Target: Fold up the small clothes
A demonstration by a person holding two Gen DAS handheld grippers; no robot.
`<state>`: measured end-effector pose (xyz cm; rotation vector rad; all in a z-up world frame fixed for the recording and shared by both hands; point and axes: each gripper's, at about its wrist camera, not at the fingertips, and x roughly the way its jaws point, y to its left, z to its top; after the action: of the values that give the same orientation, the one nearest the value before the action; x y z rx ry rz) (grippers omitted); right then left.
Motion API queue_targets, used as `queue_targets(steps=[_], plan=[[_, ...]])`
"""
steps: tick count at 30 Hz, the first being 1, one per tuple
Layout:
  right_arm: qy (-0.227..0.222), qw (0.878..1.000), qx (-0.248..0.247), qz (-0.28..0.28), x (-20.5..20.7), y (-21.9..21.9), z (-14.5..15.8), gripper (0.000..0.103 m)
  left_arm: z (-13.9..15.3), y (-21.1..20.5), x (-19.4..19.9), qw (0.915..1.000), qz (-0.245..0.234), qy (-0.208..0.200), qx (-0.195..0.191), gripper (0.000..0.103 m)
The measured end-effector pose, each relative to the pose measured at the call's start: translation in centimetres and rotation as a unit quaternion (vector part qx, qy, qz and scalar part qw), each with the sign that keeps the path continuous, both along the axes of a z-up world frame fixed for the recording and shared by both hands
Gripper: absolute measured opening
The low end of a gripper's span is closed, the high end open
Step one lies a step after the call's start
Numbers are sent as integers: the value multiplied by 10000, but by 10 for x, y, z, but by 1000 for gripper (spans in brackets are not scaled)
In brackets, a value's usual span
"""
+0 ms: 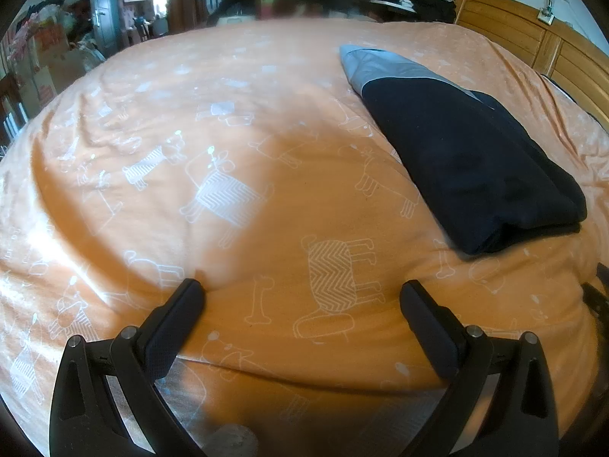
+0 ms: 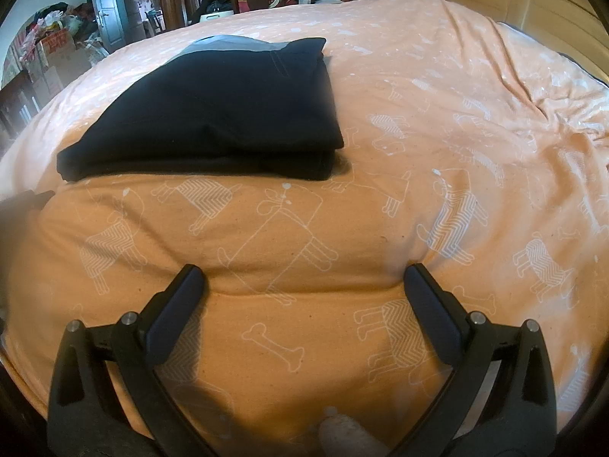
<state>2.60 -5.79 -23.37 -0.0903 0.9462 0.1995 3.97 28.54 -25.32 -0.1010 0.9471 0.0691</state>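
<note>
Black left gripper (image 1: 300, 289) & right gripper (image 2: 304, 276) both spread wide, empty, tips pressing orange duvet (image 2: 437, 114); folded navy garment (image 2: 213, 114) nearby.

We log 2 wrist fisheyes, both low and close over the orange bedspread (image 1: 266, 259), facing the far cluttered room; left view has the folded dark garment (image 1: 468, 160) at right; right view has it (image 2: 213, 114) at left; both share it and the bedspread (image 2: 380, 198).
</note>
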Motion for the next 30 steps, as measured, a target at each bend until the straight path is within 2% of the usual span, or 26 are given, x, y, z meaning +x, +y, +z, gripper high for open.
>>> queue_targets(steps=[23, 30], plan=[[-2, 10000, 17, 17, -4, 0, -1, 103, -1, -2, -3, 10000, 6, -16, -33, 103], [-35, 10000, -69, 40, -5, 1, 0, 103, 5, -2, 0, 9999, 41, 112, 1, 103]])
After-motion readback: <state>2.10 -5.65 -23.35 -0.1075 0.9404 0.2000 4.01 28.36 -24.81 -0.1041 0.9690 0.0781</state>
